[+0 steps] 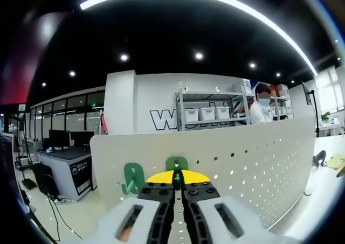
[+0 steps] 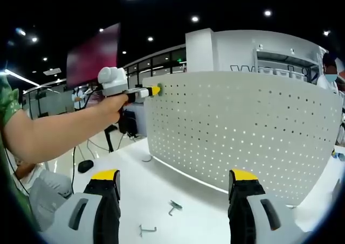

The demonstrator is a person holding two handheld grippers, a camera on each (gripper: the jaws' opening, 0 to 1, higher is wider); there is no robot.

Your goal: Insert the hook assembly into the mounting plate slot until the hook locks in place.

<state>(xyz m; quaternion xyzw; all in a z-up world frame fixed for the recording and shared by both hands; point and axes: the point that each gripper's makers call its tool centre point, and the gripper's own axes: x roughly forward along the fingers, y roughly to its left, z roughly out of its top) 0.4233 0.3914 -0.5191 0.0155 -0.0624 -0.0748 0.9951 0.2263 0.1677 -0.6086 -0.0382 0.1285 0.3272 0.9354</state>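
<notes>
The white perforated mounting plate (image 1: 259, 158) stands upright on the table. In the left gripper view, my left gripper (image 1: 178, 177) has its yellow-tipped jaws closed on a green hook (image 1: 177, 164) at the plate's top edge. A second green hook (image 1: 133, 178) hangs on the plate just to the left. The right gripper view shows the plate (image 2: 242, 131) from the other side. There the left gripper (image 2: 152, 91), held in a person's hand, touches the plate's upper left corner. My right gripper (image 2: 175, 186) is open over the table with nothing between its jaws.
Two small metal hooks (image 2: 173, 207) (image 2: 146, 230) lie on the white table (image 2: 156, 187) in front of the plate. Behind the plate are a shelf with white bins (image 1: 207, 113), a person (image 1: 261, 110) and a desk with monitors (image 1: 64, 147).
</notes>
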